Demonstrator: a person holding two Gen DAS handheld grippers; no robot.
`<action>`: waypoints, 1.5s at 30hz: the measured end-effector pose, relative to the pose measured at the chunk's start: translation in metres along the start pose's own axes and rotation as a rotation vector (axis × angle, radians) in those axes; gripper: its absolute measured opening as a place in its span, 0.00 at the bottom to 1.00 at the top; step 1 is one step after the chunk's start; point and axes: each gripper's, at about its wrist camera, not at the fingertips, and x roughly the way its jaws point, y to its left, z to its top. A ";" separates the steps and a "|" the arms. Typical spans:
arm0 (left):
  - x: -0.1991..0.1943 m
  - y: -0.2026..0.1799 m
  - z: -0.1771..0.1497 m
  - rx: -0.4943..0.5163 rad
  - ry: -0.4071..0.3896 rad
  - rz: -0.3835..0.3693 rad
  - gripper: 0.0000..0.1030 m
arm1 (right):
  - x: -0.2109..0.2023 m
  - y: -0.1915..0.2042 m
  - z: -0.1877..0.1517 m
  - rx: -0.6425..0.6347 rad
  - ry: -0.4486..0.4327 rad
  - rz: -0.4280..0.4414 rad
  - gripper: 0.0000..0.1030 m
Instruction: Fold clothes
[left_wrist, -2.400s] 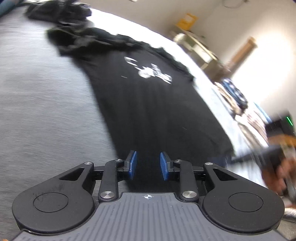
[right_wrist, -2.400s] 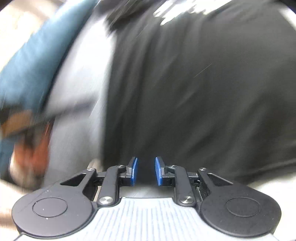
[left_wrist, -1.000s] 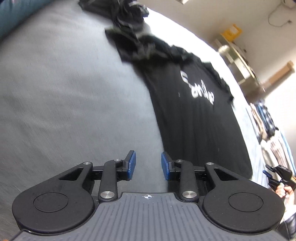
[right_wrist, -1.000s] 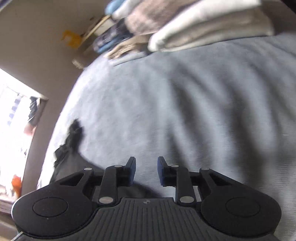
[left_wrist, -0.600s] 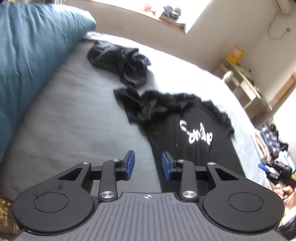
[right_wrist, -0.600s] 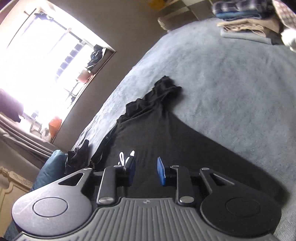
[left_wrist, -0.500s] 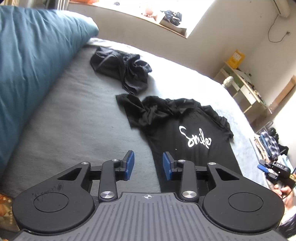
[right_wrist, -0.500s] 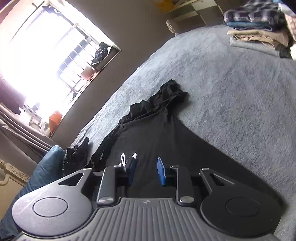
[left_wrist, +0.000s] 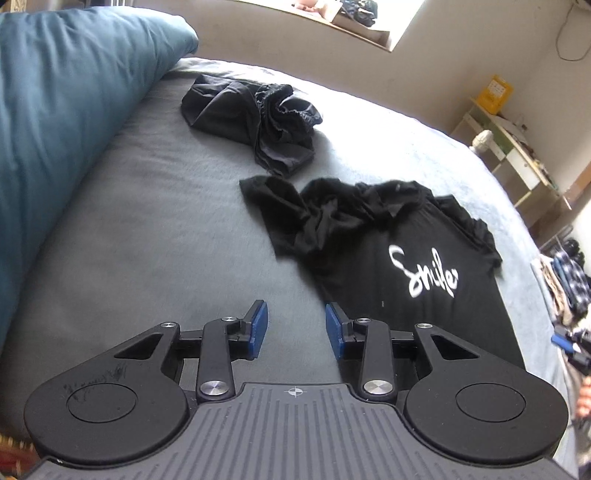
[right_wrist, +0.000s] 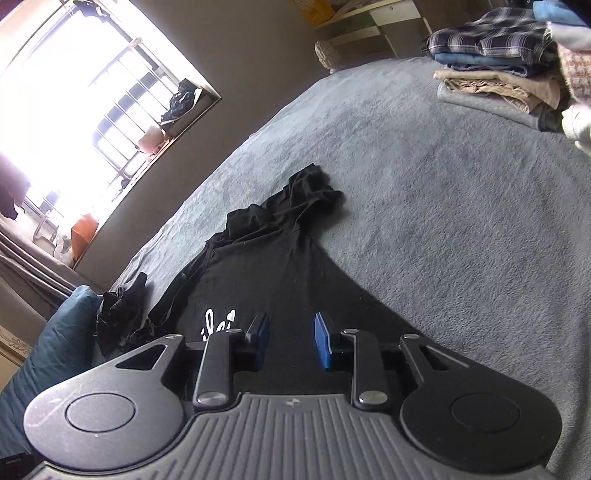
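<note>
A black T-shirt (left_wrist: 413, 266) with white script lettering lies face up on the grey bed, its body flat and its collar and sleeves bunched. In the right wrist view the same T-shirt (right_wrist: 280, 266) stretches away from me. My left gripper (left_wrist: 295, 328) hovers open over the bedcover just left of the shirt's side edge, nothing between its blue pads. My right gripper (right_wrist: 289, 343) is open above the shirt's lower part, holding nothing.
A crumpled black garment (left_wrist: 258, 122) lies beyond the shirt. A teal pillow (left_wrist: 62, 122) fills the left side. A stack of folded clothes (right_wrist: 509, 74) sits at the bed's far right. The grey bedcover (right_wrist: 461, 229) is bare between the stack and the shirt. Shelves (left_wrist: 509, 147) stand by the wall.
Both grippers have pulled back and risen from the shirt's hem, so the whole shirt now shows. In the last half second the views shifted only slightly. Both stayed open.
</note>
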 end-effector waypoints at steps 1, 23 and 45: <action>0.008 -0.003 0.006 0.003 0.002 0.008 0.33 | 0.006 0.004 0.001 -0.003 0.013 0.008 0.28; 0.151 0.062 0.036 -0.100 -0.229 0.014 0.33 | 0.263 0.339 -0.067 -0.821 0.193 0.356 0.28; 0.199 0.130 0.021 -0.231 -0.464 -0.168 0.42 | 0.497 0.467 -0.050 -0.618 0.233 0.195 0.27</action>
